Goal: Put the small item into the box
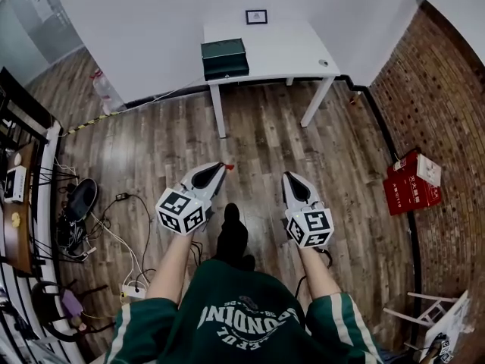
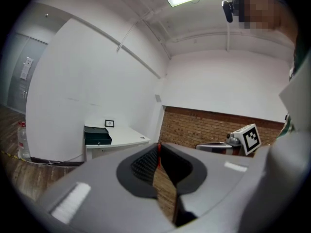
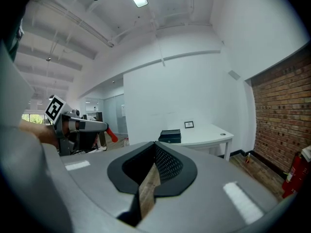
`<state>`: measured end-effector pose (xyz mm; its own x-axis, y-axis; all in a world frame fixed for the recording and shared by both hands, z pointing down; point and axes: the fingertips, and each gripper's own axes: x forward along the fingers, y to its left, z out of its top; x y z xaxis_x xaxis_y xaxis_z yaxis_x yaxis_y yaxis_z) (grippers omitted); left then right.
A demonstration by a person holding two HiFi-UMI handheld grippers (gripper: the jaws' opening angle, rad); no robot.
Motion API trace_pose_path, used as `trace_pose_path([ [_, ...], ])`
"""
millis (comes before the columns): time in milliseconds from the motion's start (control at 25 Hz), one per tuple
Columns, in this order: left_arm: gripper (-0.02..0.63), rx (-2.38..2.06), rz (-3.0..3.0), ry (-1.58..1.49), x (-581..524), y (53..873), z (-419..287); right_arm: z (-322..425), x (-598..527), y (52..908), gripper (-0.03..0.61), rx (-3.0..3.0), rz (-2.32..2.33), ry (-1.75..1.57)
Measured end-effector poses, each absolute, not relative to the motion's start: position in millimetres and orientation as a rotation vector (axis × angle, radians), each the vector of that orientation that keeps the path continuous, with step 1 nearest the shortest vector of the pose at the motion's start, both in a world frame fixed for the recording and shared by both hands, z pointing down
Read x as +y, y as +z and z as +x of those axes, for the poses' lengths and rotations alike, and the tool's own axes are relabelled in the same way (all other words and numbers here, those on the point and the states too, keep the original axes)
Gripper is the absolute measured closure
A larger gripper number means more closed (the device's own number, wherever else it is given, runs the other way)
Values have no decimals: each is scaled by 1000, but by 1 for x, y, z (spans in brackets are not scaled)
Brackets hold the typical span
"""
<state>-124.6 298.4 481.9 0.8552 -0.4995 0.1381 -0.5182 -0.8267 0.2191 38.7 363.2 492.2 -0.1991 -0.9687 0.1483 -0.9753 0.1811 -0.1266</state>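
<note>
Green box (image 1: pixel 224 58) shut; red item (image 1: pixel 229 167), left tongs (image 1: pixel 223 165)

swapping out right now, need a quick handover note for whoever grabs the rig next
The left tongs are shut on a small red item that pokes out at the tip.
The right tongs are shut with nothing between them.
The box is dark green, on the white table across the wooden floor, well ahead of both; its lid looks down.
Done: item in hand.
Left: reach the table, probably open the box, drop the item in.
</note>
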Motion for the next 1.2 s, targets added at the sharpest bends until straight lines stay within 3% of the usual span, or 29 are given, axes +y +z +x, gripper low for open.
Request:
trace_pose_path([
  [800,549,-758,2736,109,44,494,-103,45,93,487,575,-2403,1902,321],
  [1200,549,-772,2721,95,-42,497,-110,42,16,494,575,-2397,1887,334],
])
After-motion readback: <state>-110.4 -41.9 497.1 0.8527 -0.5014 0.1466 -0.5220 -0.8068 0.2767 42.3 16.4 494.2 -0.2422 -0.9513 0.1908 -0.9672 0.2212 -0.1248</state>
